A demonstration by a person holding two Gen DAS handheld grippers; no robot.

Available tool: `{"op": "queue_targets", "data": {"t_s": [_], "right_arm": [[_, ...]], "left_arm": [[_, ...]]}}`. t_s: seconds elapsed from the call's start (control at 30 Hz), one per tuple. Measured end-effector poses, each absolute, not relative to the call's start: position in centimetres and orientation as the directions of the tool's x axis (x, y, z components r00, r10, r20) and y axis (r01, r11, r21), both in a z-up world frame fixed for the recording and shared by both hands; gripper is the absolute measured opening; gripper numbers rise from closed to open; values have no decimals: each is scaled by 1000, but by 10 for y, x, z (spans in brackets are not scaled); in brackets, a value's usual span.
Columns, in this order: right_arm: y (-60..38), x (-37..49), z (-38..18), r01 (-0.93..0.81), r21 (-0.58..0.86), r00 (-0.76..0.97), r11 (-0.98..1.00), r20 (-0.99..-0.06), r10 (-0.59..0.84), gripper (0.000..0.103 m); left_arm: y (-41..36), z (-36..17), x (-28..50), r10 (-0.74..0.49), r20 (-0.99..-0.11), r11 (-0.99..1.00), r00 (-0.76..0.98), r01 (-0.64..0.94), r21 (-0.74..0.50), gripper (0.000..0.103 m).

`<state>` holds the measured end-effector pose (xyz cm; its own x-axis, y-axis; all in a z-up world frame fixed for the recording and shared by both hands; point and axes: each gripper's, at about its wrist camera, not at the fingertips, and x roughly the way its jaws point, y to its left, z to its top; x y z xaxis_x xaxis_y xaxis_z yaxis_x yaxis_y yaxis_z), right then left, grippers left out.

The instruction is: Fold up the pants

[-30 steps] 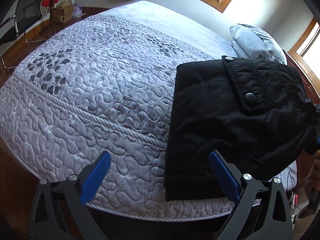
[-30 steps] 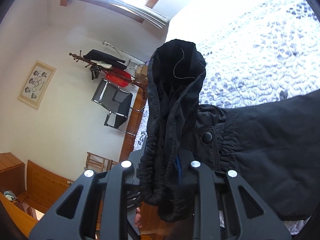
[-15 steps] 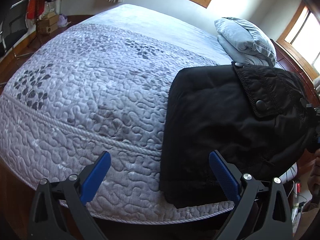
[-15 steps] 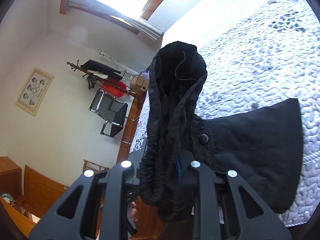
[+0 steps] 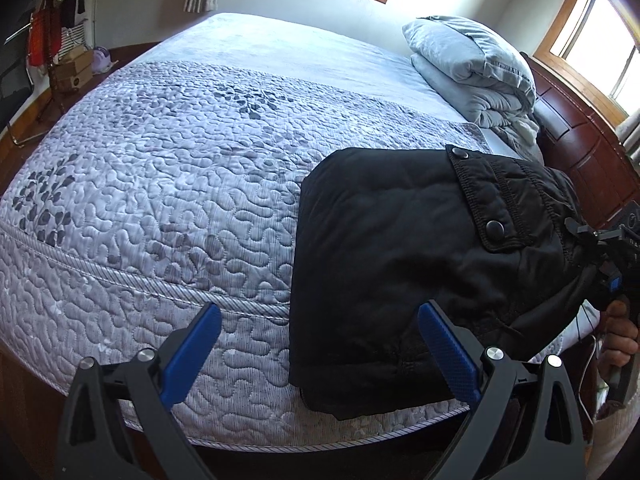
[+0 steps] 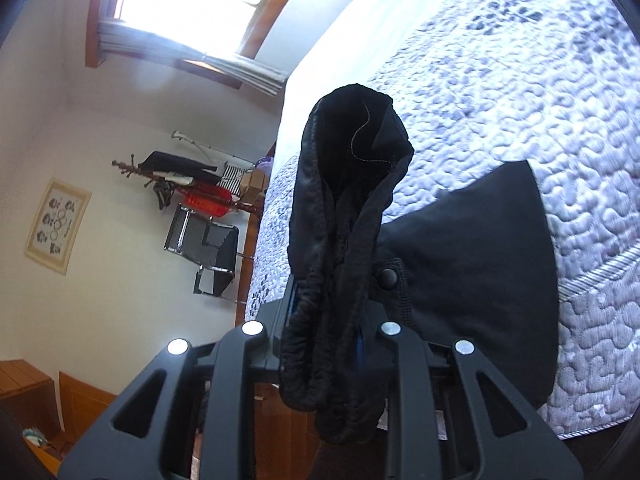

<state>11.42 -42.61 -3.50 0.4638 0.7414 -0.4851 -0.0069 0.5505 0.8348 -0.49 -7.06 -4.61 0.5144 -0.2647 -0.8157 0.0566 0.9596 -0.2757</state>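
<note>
Quilted grey bed (image 5: 168, 184) carries my folded black padded pants (image 5: 392, 264) near its foot edge; right tool (image 6: 332, 336) clamps their waistband, left tool (image 5: 320, 344) gapes empty. One fold seemingly remains.

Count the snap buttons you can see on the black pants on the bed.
2 in the left wrist view: one snap button at the far corner of the pocket flap, the other near its lower edge. More may be hidden in the folds of the black pants.
</note>
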Motion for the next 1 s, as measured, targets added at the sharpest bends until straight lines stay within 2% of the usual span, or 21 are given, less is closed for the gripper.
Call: {"op": "queue_targets", "data": {"t_s": [0.7,0.8,0.83,0.97,1.0], "right_arm": [[-455,110,-130,172,831,441,529,-545,713,22],[-457,110,-142,189,829,428,526,-551,716,26],[-458,110,-147,193,829,423,525,-553,718,32],[-467,105,-154,196,838,424,509,-540,727,38],[-468,103,-154,194,837,427,512,-542,724,42]], "left_arm": [[-101,-53,3,-268,-835,963,481,111,-245,99],[-103,-54,4,-272,-837,962,474,112,-249,99],[-104,-55,4,-272,-838,962,473,111,-249,99],[-104,-55,4,-278,-838,960,470,112,-256,99],[-104,-55,4,-278,-838,960,470,111,-257,99]]}}
